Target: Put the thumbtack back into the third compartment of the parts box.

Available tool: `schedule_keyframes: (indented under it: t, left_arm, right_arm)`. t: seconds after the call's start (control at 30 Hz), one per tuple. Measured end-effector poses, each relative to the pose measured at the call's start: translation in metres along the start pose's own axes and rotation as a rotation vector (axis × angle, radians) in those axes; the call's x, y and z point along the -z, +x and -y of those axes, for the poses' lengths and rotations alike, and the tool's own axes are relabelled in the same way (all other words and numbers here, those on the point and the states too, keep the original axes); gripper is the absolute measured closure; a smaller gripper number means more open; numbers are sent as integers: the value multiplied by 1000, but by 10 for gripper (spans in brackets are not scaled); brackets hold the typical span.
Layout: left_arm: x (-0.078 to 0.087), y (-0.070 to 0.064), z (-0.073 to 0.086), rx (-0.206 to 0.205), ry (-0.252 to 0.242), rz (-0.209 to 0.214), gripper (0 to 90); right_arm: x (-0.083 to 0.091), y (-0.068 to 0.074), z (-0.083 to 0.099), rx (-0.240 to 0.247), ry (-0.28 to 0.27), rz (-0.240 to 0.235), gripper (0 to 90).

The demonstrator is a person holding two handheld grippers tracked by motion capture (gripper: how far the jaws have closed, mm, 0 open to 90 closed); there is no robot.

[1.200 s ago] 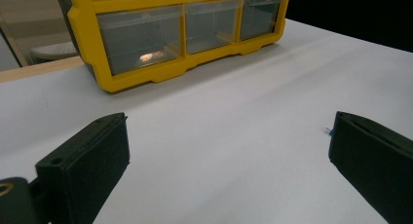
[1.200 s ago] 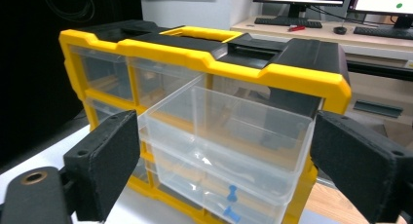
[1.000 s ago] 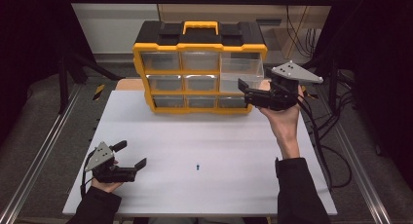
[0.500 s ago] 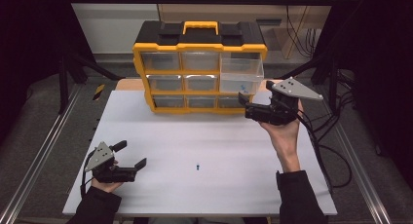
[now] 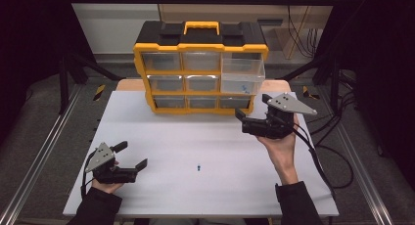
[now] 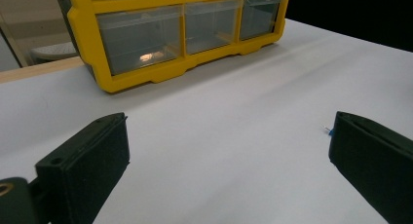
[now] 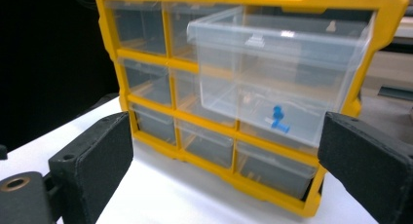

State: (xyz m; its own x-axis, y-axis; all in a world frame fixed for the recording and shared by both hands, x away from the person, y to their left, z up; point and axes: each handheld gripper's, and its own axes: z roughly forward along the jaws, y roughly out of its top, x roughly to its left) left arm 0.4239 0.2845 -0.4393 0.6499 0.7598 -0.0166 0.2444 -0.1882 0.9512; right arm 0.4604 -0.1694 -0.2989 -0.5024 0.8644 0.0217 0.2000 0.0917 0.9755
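Note:
A yellow organizer with a black lid and clear drawers stands at the table's far side. Its top-right drawer is pulled out, and a small blue part lies on its floor. My right gripper hovers open just in front of that drawer, holding nothing. In the right gripper view the drawer sits beyond the spread jaws. A tiny blue part lies on the white table. My left gripper rests open at the near left; the blue part shows beside its right jaw.
The organizer's bottom drawers are closed. Metal rails run along both table sides. Black cables trail off the right edge. A wooden strip shows behind the table.
My right gripper has drawn back from the open drawer, toward the near side and slightly right. The drawer stays pulled out. The left gripper has not moved.

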Motion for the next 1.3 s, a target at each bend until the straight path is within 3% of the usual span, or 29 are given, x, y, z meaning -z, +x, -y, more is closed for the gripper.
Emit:
schedule_keyframes:
  t: [0.63,1.3]
  left_arm:
    - [-1,0,0,-1,2,2,8]
    - [0,-1,0,-4,2,4,8]
  right_arm:
    - [-10,10,49,-31,78,-36,58]
    - [-17,32,74,-16,109,-83,59]
